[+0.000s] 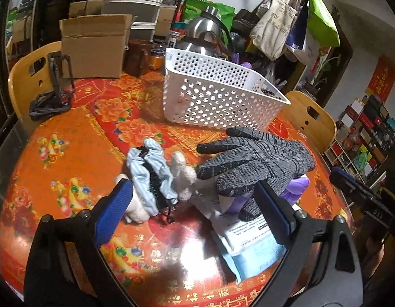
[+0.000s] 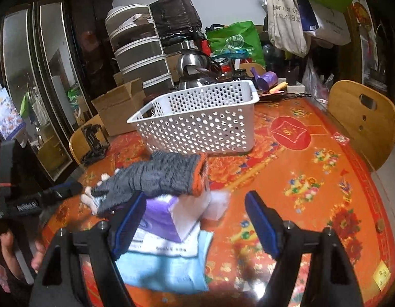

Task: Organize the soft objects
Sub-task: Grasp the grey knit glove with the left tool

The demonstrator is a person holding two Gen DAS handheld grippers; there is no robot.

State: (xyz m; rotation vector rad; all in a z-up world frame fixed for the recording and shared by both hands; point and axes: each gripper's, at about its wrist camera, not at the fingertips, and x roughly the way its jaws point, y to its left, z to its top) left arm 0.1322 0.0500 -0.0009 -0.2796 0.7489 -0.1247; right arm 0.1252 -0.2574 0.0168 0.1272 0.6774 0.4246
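Note:
A grey knit glove [image 1: 258,163] lies on a pile of soft things at the table's near side; it also shows in the right wrist view [image 2: 159,176]. Left of it lie a light-blue scrunchie [image 1: 151,176] and a cream plush piece [image 1: 183,176]. Under the glove are a purple packet [image 2: 159,220] and a blue-and-white mask pack [image 1: 253,245]. A white perforated basket [image 1: 217,94] stands behind the pile, seemingly empty. My left gripper [image 1: 194,209] is open, fingers astride the pile. My right gripper [image 2: 194,222] is open, its left finger [image 2: 128,227] over the packet.
The round table has an orange-red floral cloth [image 2: 312,179]. At the back stand a cardboard box [image 1: 95,48], a steel kettle [image 1: 205,35] and a brown mug [image 1: 138,56]. A black stand [image 1: 54,87] sits far left. Wooden chairs [image 2: 363,120] flank the table.

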